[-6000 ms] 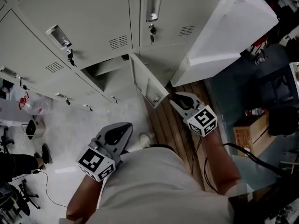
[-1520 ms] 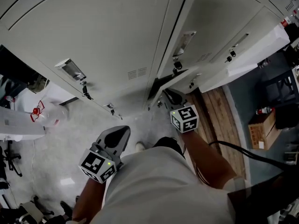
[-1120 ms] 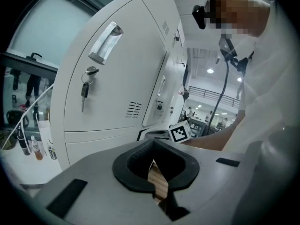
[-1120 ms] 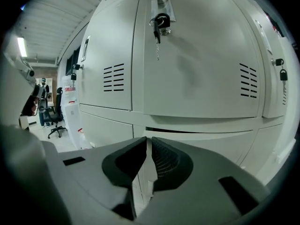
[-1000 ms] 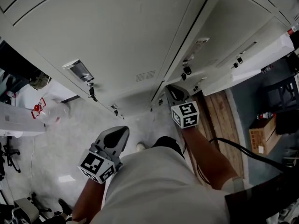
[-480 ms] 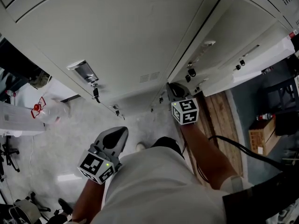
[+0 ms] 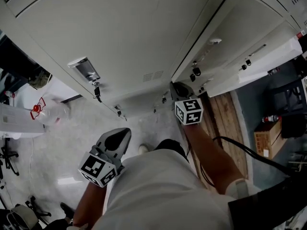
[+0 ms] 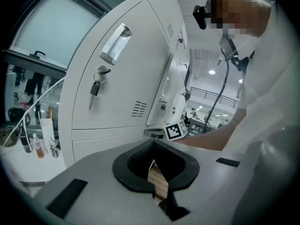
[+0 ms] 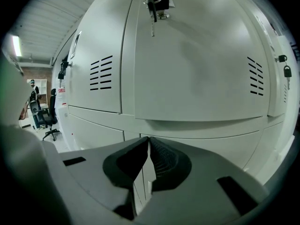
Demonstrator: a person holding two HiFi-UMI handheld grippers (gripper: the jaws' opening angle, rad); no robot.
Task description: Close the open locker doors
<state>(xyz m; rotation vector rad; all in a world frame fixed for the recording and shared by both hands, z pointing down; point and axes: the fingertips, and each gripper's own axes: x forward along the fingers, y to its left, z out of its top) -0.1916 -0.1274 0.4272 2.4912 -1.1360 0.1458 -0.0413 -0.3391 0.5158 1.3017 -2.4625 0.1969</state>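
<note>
Grey locker doors [image 7: 139, 37] fill the head view from above. My right gripper [image 7: 176, 86] has its tips right at the locker front, just below a keyed lock [image 7: 195, 72]. In the right gripper view that gripper [image 9: 148, 142] faces a door [image 9: 197, 69] that looks flush with its frame, a key [image 9: 157, 3] hanging at its top. Its jaws have just been closing and now meet, with nothing between them. My left gripper [image 7: 123, 132] hangs back by my body, its jaws [image 8: 152, 163] together and empty. Further right a white door [image 7: 259, 63] still juts out from the lockers.
Keys hang from the lock [image 7: 96, 91] of the left door. A clear bottle with a red cap [image 7: 45, 113] stands at the left. A wooden floor strip [image 7: 225, 123], a cardboard box [image 7: 267, 138] and a black cable [image 7: 240, 147] lie to the right.
The small lower door that stood open, then ajar, has swung in against the lockers with my right gripper behind it. The left gripper has stayed by my body.
</note>
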